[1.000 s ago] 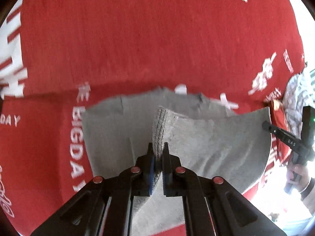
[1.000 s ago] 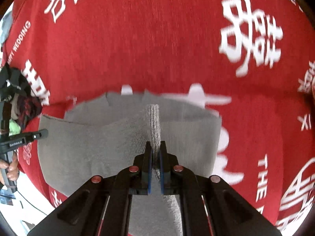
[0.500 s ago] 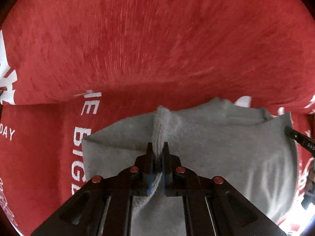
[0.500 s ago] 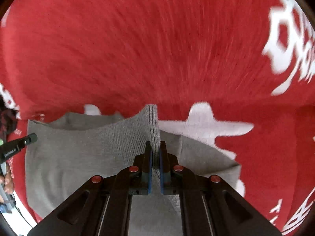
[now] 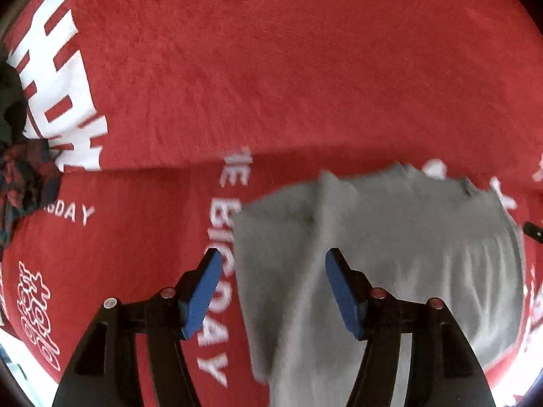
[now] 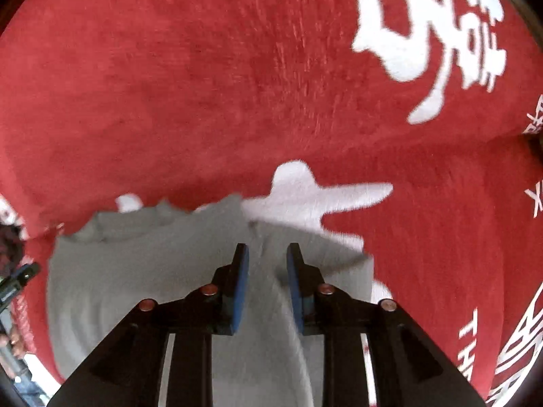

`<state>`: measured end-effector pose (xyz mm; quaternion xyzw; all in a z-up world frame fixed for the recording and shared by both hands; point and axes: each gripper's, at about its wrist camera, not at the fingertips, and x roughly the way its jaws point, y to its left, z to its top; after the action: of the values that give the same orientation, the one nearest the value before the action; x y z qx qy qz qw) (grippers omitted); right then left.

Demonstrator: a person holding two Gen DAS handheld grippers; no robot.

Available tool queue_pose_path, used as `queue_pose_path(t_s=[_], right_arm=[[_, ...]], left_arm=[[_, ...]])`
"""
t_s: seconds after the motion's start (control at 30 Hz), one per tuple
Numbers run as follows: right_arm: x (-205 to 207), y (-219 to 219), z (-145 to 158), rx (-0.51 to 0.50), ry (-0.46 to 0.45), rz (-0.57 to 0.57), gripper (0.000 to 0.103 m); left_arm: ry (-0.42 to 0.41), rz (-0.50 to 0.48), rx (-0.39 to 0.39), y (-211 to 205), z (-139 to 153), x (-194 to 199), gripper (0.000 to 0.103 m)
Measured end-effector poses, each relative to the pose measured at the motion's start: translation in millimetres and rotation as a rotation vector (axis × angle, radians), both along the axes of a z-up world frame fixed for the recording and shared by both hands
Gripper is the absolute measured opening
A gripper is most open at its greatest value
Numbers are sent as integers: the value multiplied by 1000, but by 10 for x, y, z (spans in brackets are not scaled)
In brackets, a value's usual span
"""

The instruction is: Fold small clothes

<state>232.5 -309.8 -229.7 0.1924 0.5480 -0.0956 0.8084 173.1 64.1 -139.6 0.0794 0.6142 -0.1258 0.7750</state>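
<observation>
A small grey knit garment (image 5: 390,247) lies folded on a red cloth with white lettering (image 5: 237,68). My left gripper (image 5: 273,257) hangs over the garment's left edge; its jaws are opening, blue pads wide apart, and the grey fabric below them is no longer pinched. In the right wrist view the same grey garment (image 6: 142,271) spreads under my right gripper (image 6: 266,252). Those jaws are opening too, with a narrow gap and a grey fold between the pads but free of them. The other gripper's tip (image 6: 20,273) shows at the left edge.
The red cloth (image 6: 203,84) covers the whole surface and runs far beyond the garment. A dark crumpled piece of clothing (image 5: 23,176) lies at the far left in the left wrist view. A person's hand (image 6: 10,339) shows at the lower left edge in the right wrist view.
Both grippers were shut on raised grey folds; now both have let go and stand apart, the left much wider. Both came lower, and the fabric has dropped flat.
</observation>
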Motion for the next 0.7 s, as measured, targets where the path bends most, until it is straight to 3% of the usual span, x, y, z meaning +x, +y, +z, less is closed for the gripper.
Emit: queue_pose_path(t_s=[0.23,0.43,0.57,0.7], right_arm=[[-775,569,-28,95,40,95,25],[-1341,828,-495,108,136,126,22],[-1519,783,-472,62,136,135,21],[-1675,565,-449,92,166,51,21]], left_arm=[[102,-56,-54,-138,-53,-836,65],[138,-22,24,11,-312,-1254,65],[244,120,-64,416,-394,-1331,65],[272,201,-61,646,-322,-1382,65]])
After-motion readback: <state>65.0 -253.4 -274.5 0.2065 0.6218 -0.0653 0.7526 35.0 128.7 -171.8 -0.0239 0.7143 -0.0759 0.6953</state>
